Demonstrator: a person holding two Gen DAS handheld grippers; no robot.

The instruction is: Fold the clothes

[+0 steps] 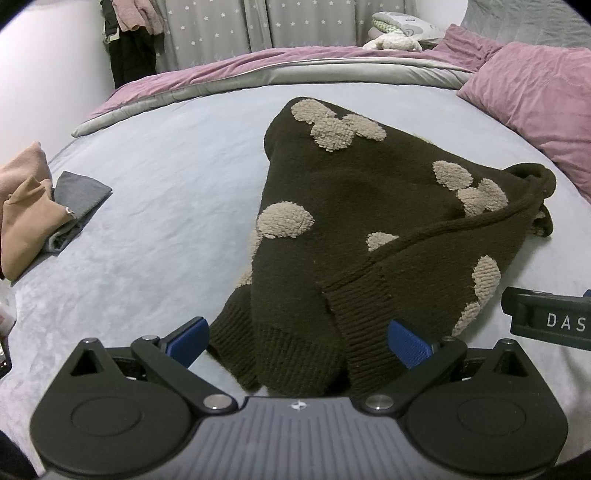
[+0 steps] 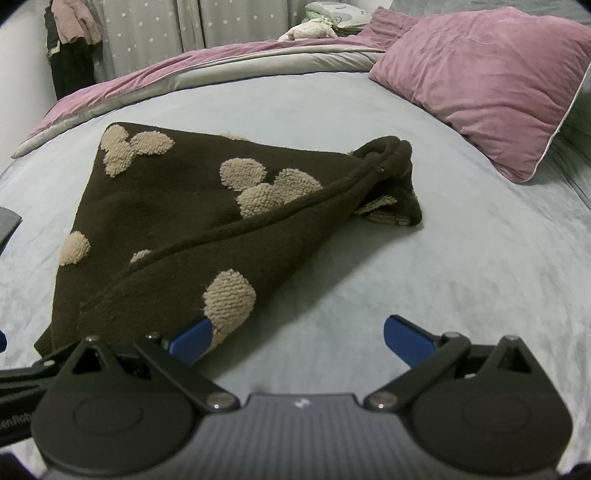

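A dark brown knitted sweater [image 1: 351, 206] with beige fuzzy patches lies folded into a rough triangle on the pale blue bedsheet [image 1: 166, 184]. Its ribbed hem reaches in between the blue pads of my left gripper [image 1: 298, 341], whose jaws stand wide open around it without pinching it. In the right wrist view the same sweater [image 2: 192, 214] lies to the left. My right gripper [image 2: 298, 338] is open over bare sheet, its left pad [image 2: 194, 339] just touching the sweater's near corner. Part of the right gripper [image 1: 546, 317] shows at the left wrist view's right edge.
Folded clothes, a peach piece [image 1: 26, 221] and a grey piece [image 1: 79, 192], lie at the bed's left edge. A mauve pillow [image 2: 484, 81] sits at the right. A mauve and grey duvet [image 1: 258, 70] is bunched along the far side. Clothes [image 1: 129, 33] hang by the wall.
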